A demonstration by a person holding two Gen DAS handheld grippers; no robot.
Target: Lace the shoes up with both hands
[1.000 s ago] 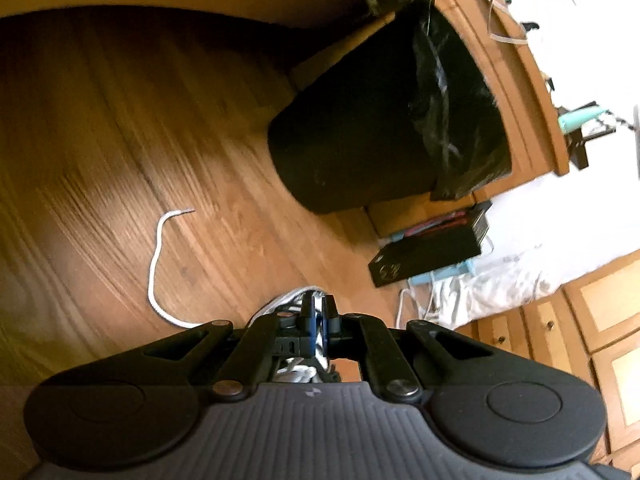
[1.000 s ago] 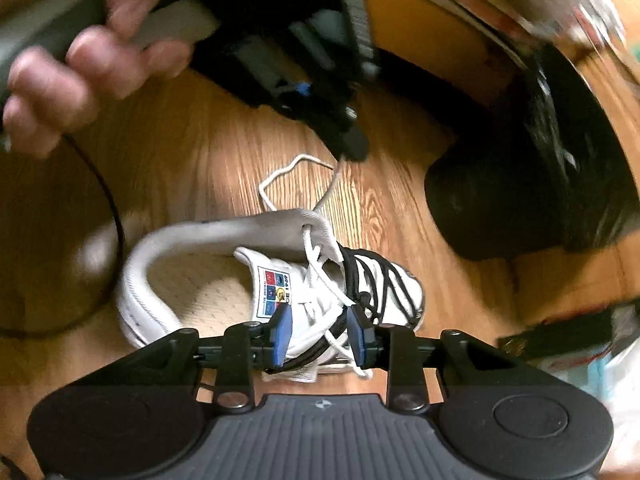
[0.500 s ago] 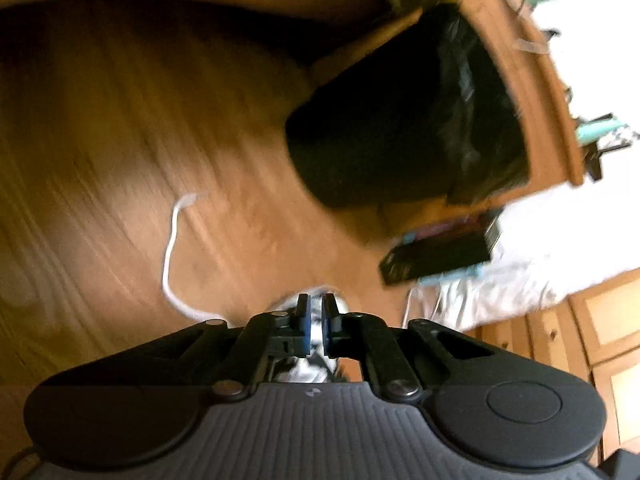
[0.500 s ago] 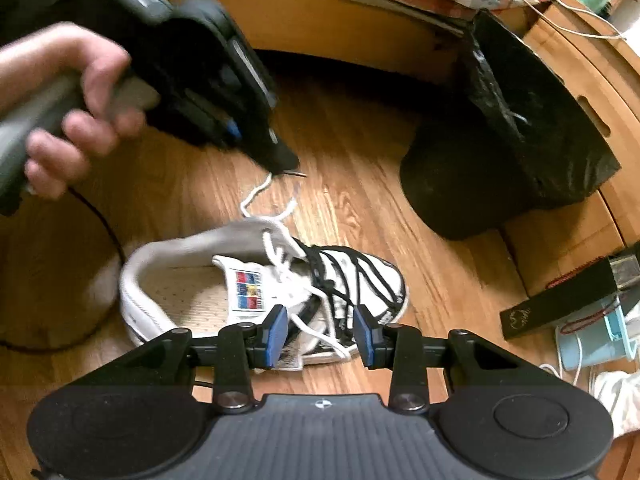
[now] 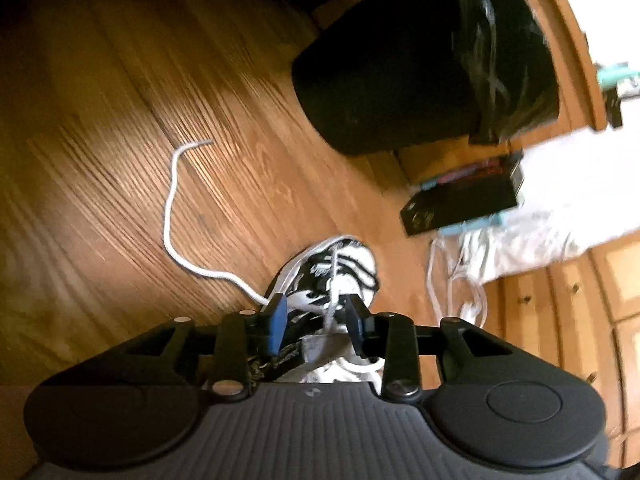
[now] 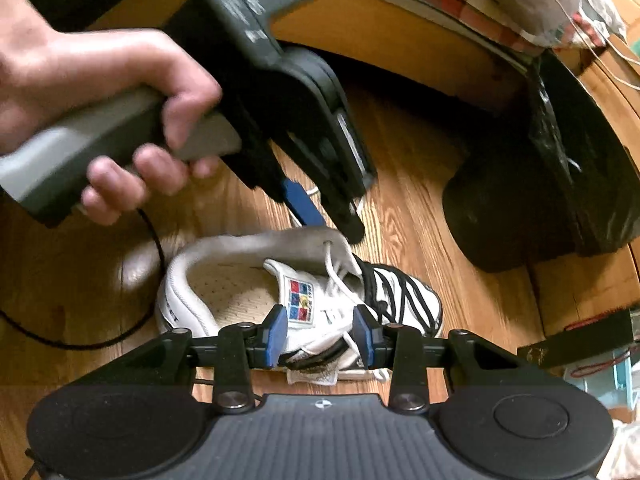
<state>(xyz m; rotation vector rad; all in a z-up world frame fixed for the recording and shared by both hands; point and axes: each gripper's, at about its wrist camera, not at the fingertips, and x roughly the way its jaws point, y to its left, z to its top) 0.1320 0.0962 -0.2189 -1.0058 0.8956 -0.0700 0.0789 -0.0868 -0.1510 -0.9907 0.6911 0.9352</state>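
Shoe lies along floor, toe right toward bin. Left gripper jaws just been opening, nothing pinched; right gripper agape, empty.

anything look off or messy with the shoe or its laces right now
Yes. The shoe is only partly laced: one white lace end trails loose in a curve across the wood floor, and the top eyelets look unthreaded. No damage or spill visible.

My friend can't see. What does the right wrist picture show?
A white sneaker with black and white laces lies on a wood floor, just past the open right hand-held gripper. A hand holds the left hand-held gripper at the shoe's far edge, jaws just opening; a black bin stands to the right.
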